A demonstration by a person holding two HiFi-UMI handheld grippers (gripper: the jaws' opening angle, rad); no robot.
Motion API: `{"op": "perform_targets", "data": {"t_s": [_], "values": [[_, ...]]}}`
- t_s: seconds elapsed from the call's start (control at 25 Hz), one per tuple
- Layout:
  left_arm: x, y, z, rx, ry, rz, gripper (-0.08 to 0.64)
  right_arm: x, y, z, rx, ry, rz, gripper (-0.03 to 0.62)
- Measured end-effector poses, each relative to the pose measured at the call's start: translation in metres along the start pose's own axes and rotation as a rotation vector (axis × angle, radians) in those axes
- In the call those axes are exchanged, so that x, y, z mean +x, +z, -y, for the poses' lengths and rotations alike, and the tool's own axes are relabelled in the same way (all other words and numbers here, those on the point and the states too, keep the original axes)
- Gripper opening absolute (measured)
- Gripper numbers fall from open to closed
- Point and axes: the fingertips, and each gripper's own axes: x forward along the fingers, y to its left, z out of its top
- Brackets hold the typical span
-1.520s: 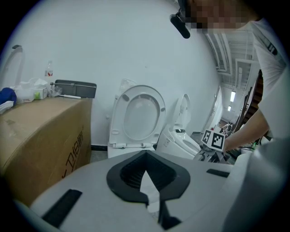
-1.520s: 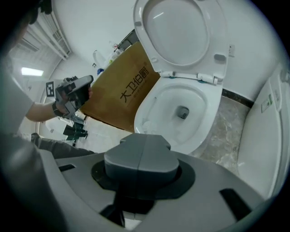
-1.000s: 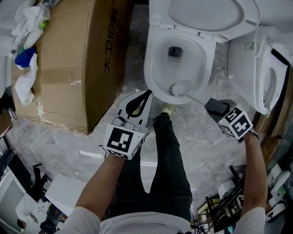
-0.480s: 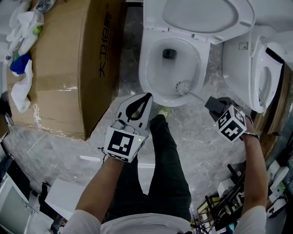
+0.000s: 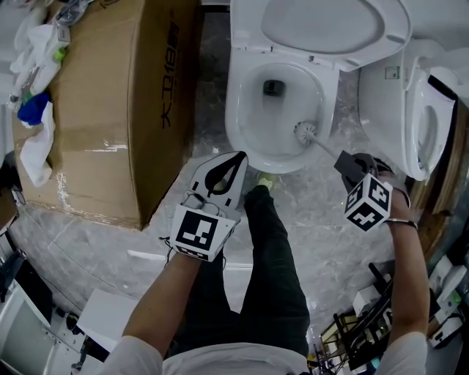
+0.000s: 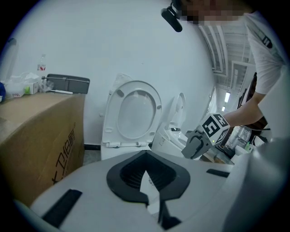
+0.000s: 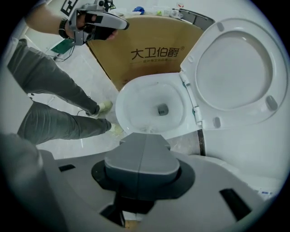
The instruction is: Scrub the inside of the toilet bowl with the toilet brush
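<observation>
**Brush head against the bowl's right wall**

A grey marbled floor (image 5: 95, 234) fills the head view. A large cardboard box (image 5: 117, 110) stands at the upper left, with rags (image 5: 35, 143) lying along its left edge. The open toilet bowl (image 5: 238, 124) sits top centre with its lid (image 5: 330, 22) raised. A second toilet (image 5: 410, 110) stands just beside it at the right edge of the frame.

The toilet brush (image 5: 305, 132) is inside the bowl. Its white bristle head rests against the right inner wall, below and to the right of the dark drain hole (image 5: 273, 87). Its thin handle slants down and to the right, over the rim, into the right gripper (image 5: 344, 161). That gripper's own view shows its two grey jaws pressed flat together along a single seam, clamped on the handle's end, with the bowl straight ahead of them.

The left gripper (image 5: 236, 161) hovers lower centre of the frame, near the bowl's front rim and above the person's dark trouser leg (image 5: 271, 256). Its jaws meet at the tip and nothing is held between them. It is well apart from the brush.
</observation>
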Motion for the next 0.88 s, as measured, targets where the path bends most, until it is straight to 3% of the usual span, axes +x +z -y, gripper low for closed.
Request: {"op": "perform_targets", "data": {"t_s": [0.4, 0.88], "values": [[0.009, -0.006, 0.000, 0.006, -0.011, 0.000, 0.006, 0.012, 0.011, 0.037, -0.052, -0.197, -0.016, 0.164], [0.020, 0.001, -0.006, 0.023, -0.006, 0.025, 0.006, 0.021, 0.020, 0.064, -0.015, -0.290, -0.003, 0.163]]}}
